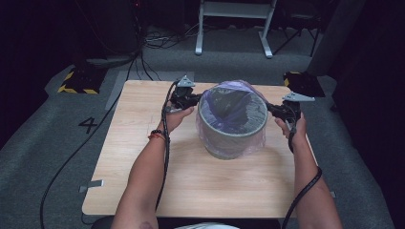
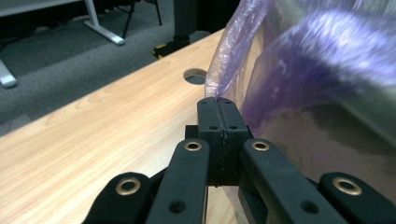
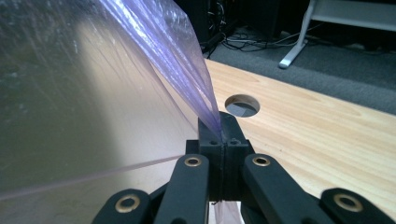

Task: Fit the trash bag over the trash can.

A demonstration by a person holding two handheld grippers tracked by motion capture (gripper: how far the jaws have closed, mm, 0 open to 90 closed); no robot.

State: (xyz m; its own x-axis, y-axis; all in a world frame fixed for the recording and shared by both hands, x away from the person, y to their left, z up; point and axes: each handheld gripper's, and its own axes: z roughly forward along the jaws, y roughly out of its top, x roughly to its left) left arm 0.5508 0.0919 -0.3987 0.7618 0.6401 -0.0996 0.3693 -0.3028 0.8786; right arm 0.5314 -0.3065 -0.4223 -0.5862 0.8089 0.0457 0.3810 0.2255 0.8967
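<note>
A grey bin (image 1: pixel 232 126) stands mid-table (image 1: pixel 143 167), lined with a purple bag (image 1: pixel 248 90). The left gripper (image 1: pixel 195 99) at 9 o'clock and right gripper (image 1: pixel 272 109) at 3 o'clock each pinch the bag's edge.

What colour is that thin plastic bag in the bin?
Translucent pale purple bag, clearest in the right gripper view.

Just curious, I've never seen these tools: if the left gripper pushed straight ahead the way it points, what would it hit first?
Probably the purple bag that the left gripper already pinches, then the bin under it. Depth is hard to judge.
</note>
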